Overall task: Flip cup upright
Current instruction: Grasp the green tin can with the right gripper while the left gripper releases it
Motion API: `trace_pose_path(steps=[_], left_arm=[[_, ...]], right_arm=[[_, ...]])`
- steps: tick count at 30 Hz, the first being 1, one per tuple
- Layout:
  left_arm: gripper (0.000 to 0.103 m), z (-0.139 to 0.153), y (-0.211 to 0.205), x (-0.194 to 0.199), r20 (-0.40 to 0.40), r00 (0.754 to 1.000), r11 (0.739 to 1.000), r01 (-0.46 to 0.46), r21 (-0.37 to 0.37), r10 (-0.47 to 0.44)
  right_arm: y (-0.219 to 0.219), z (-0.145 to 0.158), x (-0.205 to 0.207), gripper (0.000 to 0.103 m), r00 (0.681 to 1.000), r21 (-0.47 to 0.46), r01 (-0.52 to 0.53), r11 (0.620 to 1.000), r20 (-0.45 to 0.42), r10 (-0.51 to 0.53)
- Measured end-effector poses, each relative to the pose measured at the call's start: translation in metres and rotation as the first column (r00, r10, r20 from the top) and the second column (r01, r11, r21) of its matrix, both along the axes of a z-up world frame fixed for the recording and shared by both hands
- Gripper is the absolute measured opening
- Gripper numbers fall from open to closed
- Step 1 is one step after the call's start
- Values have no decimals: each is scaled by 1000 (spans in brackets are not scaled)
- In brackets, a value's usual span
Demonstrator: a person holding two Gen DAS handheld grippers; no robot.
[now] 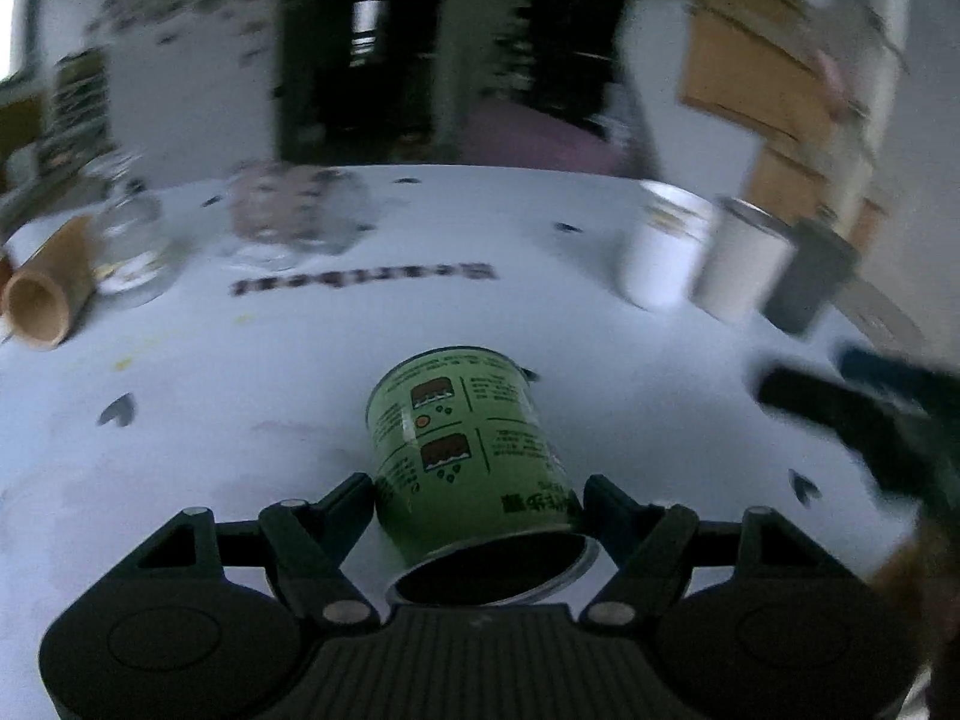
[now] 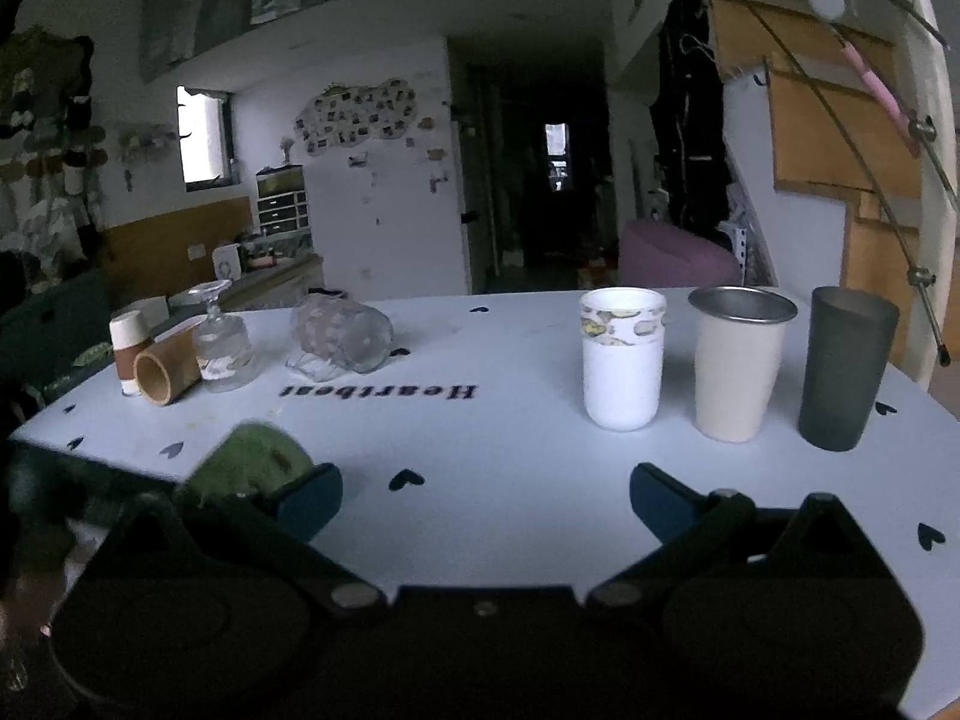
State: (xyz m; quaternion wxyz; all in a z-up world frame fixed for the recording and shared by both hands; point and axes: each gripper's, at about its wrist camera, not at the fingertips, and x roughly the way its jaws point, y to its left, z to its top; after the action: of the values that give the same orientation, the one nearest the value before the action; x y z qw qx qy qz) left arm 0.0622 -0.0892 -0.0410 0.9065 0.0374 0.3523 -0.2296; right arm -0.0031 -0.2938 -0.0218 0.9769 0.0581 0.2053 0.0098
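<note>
A green printed cup (image 1: 468,456) lies tilted between the fingers of my left gripper (image 1: 477,495), its open mouth toward the camera and its base pointing away. The left gripper is shut on it near the rim, just above the white table (image 1: 300,420). In the right wrist view the green cup (image 2: 252,468) shows blurred at the lower left, beside the left finger. My right gripper (image 2: 486,495) is open and empty over the table's near side. It also shows as a dark blur in the left wrist view (image 1: 852,414).
Three upright cups stand at the back right: white (image 2: 624,360), cream metal-rimmed (image 2: 741,363), dark grey (image 2: 846,369). At the back left lie a bamboo cup (image 2: 165,375), an upturned stem glass (image 2: 219,348), a clear glass on its side (image 2: 342,333) and a brown-white cup (image 2: 127,351).
</note>
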Motion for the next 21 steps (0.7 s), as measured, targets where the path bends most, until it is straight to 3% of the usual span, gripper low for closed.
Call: trace_pose_path(steps=[6, 7, 9, 15, 21], left_arm=[[79, -3, -13, -23, 56, 992, 993, 112, 42, -115], [85, -4, -14, -23, 59, 991, 992, 116, 42, -119], [92, -5, -14, -25, 67, 991, 993, 111, 36, -114], [92, -11, -10, -31, 78, 992, 994, 92, 51, -96], [93, -14, 11, -36, 76, 996, 999, 47, 27, -49]], right_arm=[[0, 9, 40, 103, 995, 93, -67, 993, -68, 73], [3, 9, 49, 103, 992, 106, -88, 990, -83, 97], [12, 7, 67, 103, 983, 118, -117, 986, -125, 132], [47, -8, 105, 103, 943, 120, -218, 969, -228, 240], [52, -17, 102, 103, 935, 79, -234, 969, -256, 246]])
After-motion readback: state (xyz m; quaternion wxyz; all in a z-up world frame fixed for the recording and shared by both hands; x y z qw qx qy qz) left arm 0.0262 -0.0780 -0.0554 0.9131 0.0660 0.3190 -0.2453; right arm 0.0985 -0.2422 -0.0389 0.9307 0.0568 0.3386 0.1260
